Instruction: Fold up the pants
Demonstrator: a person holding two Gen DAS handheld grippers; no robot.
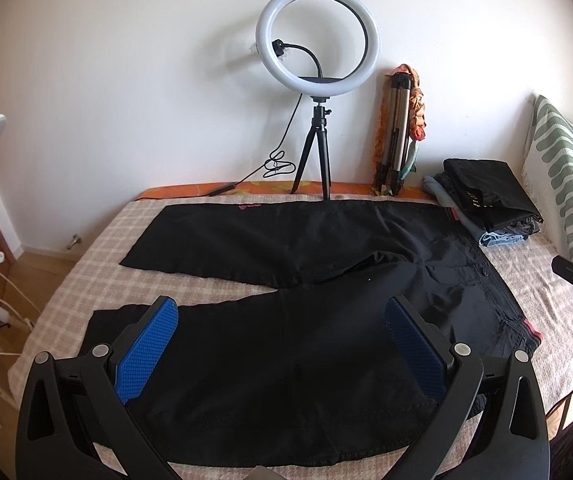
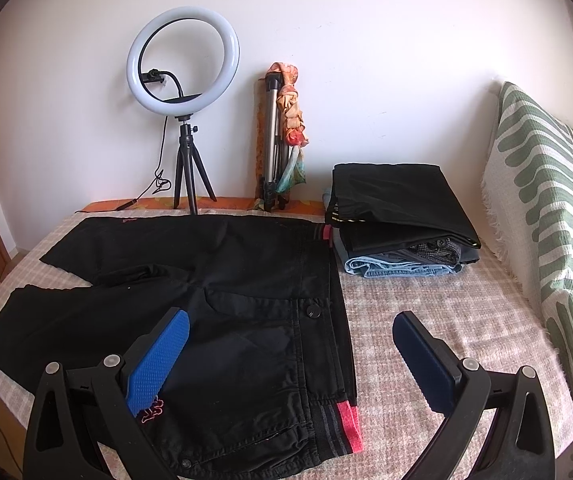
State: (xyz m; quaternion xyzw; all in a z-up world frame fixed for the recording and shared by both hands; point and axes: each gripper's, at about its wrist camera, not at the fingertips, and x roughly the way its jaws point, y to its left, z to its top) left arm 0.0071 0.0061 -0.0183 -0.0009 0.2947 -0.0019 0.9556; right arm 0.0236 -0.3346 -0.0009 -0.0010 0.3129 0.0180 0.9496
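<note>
Pants (image 1: 286, 280): black, laid flat and unfolded on the bed, legs parted in a V toward the left, waistband toward the right.
Waistband (image 2: 338, 360): ribbed, with pink-red patches at both ends; one button visible just beside it.
Pink logo (image 2: 152, 410): embroidered on the near side of the pants, partly behind the right gripper's left pad.
Left gripper (image 1: 282, 352): blue pads spread wide, above the near leg; nothing between them; contact with the fabric cannot be told.
Right gripper (image 2: 290, 360): blue pads spread wide, straddling the waistband end, left pad over the black fabric, right pad over the bed cover; nothing pinched.
Bed cover (image 2: 426, 300): pale checked cloth beneath the pants.
Folded stack (image 2: 398, 220): black garment on top, grey and denim items under it, at the far right of the bed, just beside the far end of the waistband.
Ring light (image 1: 317, 36): on a small black tripod at the far edge of the bed, against the white wall, cable trailing left.
Folded tripod (image 2: 272, 140): leaning at the wall, orange patterned scarf draped over it.
Cushion (image 2: 546, 200): white with green stripes, upright at the right edge.
</note>
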